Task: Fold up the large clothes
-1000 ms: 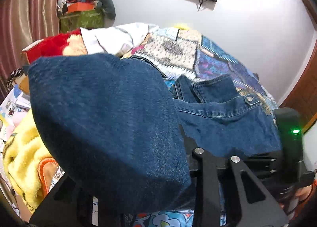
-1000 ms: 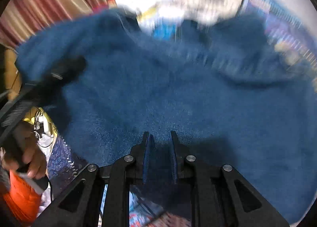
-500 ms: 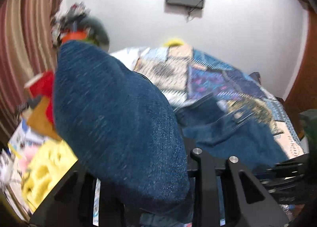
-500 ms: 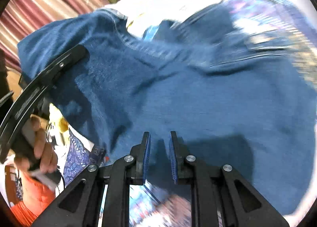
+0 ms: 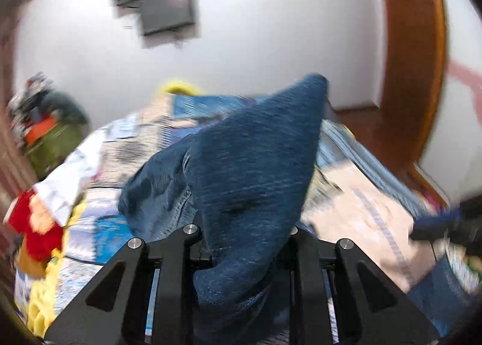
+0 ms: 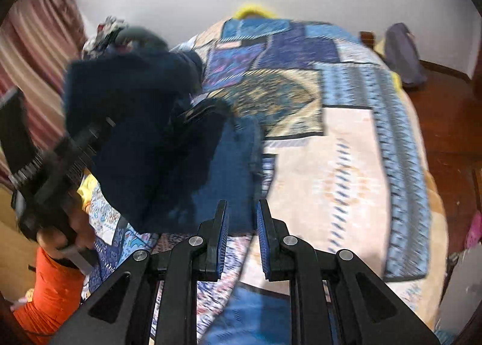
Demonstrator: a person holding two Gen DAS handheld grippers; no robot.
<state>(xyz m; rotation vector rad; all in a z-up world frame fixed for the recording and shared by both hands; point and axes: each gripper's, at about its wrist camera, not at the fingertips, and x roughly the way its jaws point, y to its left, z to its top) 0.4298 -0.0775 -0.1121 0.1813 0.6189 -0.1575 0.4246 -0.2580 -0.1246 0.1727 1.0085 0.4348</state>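
A dark blue denim garment (image 5: 253, 170) is bunched between the fingers of my left gripper (image 5: 244, 224) and rises to a peak toward the upper right. Its jaws are closing on that fabric, which hides the fingertips. In the right wrist view the left gripper (image 6: 69, 152) is at the left in a hand (image 6: 60, 236), with the denim garment (image 6: 135, 110) hanging over it and trailing onto the bed. My right gripper (image 6: 242, 209) is shut to a narrow gap with no cloth pinched between its pads. The flat denim edge lies just beyond its tips.
A patchwork quilt (image 6: 331, 164) covers the bed. Red and yellow clothes (image 5: 33, 224) and a white garment (image 5: 69, 182) are heaped at its left side, with a cluttered green bag (image 5: 51, 140) behind. A wooden door frame (image 5: 412, 59) and wooden floor with a grey bag (image 6: 403, 56) lie to the right.
Both hands swung fast and rolled. The denim that filled the right wrist view now sits left of it, exposing the quilt. The left gripper lifted its bunch into a peak.
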